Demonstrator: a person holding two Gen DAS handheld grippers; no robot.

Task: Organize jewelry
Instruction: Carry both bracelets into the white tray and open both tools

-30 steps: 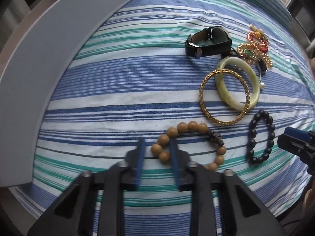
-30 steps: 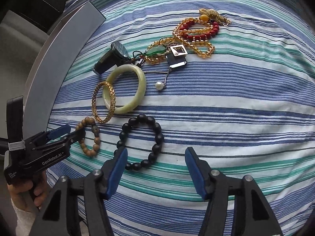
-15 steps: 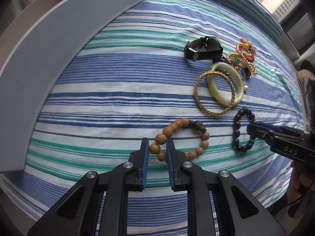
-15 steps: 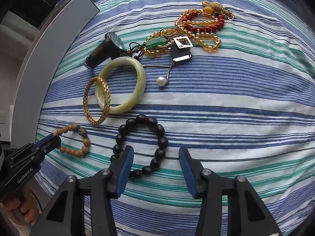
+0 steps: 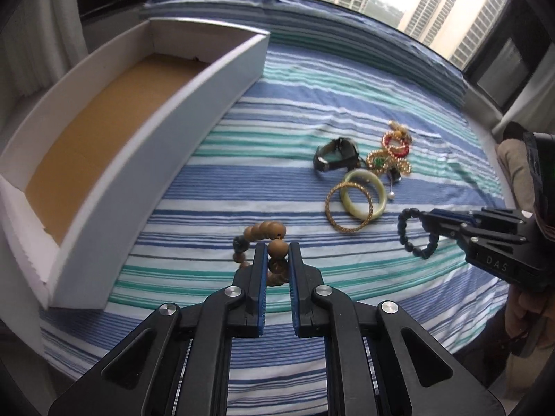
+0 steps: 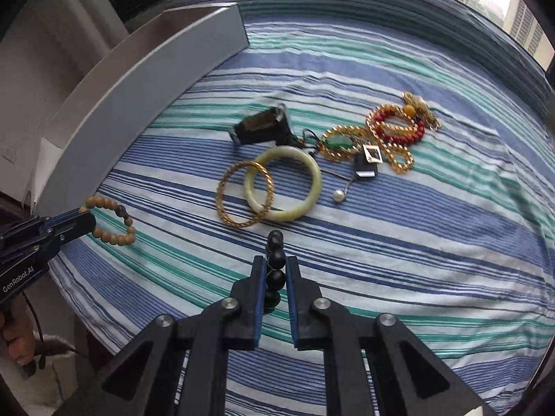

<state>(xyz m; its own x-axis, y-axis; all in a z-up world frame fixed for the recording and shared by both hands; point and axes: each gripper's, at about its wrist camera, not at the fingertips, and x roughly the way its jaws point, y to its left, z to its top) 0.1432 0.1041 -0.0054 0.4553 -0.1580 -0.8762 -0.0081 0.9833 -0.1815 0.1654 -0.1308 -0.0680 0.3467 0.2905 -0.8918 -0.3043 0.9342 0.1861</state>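
My left gripper has a brown wooden bead bracelet between its pads. The jaws are still closing on the beads, and the bracelet hangs lifted off the striped cloth. The right gripper is shut on a black bead bracelet, also raised. The left wrist view shows that black loop dangling from the right gripper. From the right wrist view, the left gripper and its wooden bracelet show at the left edge. A white box with a bare brown floor stands at the left.
A pale green bangle and a gold bangle lie overlapped on the blue and green striped cloth. Behind them are a black watch, a tangle of gold and red chains and a pearl pendant. A window lies beyond.
The right gripper closed from wide open onto the black bracelet. Both grippers rose, lifting their bracelets off the cloth. The left view tilted up, so the box's inside now shows.
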